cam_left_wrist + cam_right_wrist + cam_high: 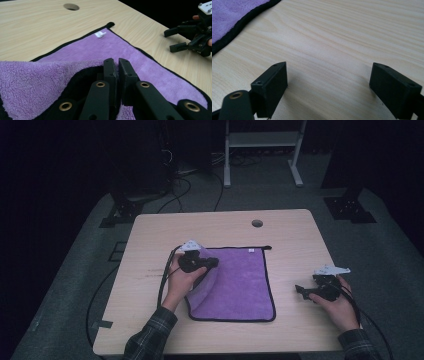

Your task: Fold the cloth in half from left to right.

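Our left gripper (116,65), clamped on the purple cloth's (240,280) lifted left edge, faces across the cloth toward our right gripper (306,291), jaws apart on the counter (150,255) right of it.

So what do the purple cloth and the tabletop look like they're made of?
Purple cloth: soft fleecy fabric, likely microfibre, matte; fuzzy nap, black stitched edging, small white tag; it folds limply where the left claw is shut on its edge. Table: pale wood-look top, smooth; the printed-looking grain suggests laminate, though real wood cannot be ruled out.
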Available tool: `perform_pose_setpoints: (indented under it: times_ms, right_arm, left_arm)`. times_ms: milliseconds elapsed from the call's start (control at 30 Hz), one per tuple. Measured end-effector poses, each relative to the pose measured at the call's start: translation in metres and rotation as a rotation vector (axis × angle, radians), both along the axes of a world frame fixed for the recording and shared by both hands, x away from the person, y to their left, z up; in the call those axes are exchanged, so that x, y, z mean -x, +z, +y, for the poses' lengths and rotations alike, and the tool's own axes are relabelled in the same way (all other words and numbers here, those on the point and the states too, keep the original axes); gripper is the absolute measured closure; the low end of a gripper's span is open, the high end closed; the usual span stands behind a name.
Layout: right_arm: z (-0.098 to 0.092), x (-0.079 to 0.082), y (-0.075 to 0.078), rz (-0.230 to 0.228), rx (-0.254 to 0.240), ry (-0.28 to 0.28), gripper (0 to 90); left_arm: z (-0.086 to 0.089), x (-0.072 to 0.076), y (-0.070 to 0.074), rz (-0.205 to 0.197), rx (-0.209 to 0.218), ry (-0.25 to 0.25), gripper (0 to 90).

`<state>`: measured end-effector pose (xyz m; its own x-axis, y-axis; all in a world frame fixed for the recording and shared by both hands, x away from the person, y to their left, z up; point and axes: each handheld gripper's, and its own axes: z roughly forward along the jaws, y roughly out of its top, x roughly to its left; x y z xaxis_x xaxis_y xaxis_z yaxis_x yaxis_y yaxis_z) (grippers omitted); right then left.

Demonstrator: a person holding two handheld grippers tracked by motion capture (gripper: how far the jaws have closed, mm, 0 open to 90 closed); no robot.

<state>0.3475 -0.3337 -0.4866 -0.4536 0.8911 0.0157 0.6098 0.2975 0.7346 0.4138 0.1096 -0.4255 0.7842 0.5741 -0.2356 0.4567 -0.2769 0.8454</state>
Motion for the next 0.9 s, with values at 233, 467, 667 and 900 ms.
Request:
perform_pose_setpoints:
  times_ms: [233,467,667,900]
  right_arm:
    - [0.0,0.0,0.0,0.0,0.0,0.0,14.2]
    - [0.0,0.0,0.0,0.0,0.0,0.0,14.2]
    - [0.0,0.0,0.0,0.0,0.0,0.002,14.1]
    - [0.0,0.0,0.0,0.0,0.001,0.003,14.0]
  left_arm:
    - [-0.029,-0.006,-0.004,0.012,0.013,-0.041,85.2]
    - [-0.058,-0.013,-0.01,0.027,0.016,-0.078,85.2]
    - [-0.078,-0.019,-0.016,0.044,0.03,-0.112,85.2]
    - [-0.101,-0.021,-0.017,0.046,0.045,-0.149,85.3]
